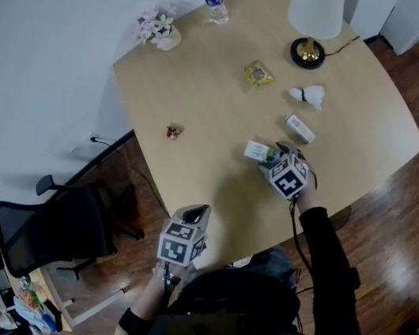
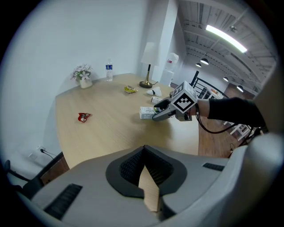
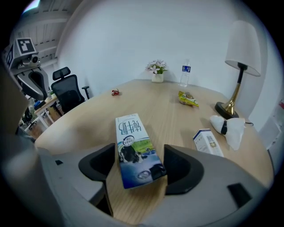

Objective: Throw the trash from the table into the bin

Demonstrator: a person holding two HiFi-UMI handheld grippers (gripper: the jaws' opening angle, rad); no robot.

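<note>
A blue-and-white milk carton point(image 3: 135, 150) lies flat on the pale wooden table point(image 1: 206, 98). My right gripper point(image 3: 138, 163) stands open around its near end, with a gap between the pads and the carton. From the head view the right gripper point(image 1: 273, 156) is at the carton point(image 1: 257, 151) near the table's right front. My left gripper point(image 1: 198, 212) hangs over the table's near edge, its jaws shut on nothing point(image 2: 144, 170). Other trash: a red wrapper point(image 1: 173, 132), a yellow wrapper point(image 1: 258, 74), a crumpled tissue point(image 1: 308, 95) and a small white box point(image 1: 300, 127). No bin is in view.
A lamp point(image 1: 312, 28), a water bottle point(image 1: 216, 3) and a small flower pot point(image 1: 158, 29) stand along the table's far side. A black office chair point(image 1: 46, 226) stands on the wooden floor to the left of the table.
</note>
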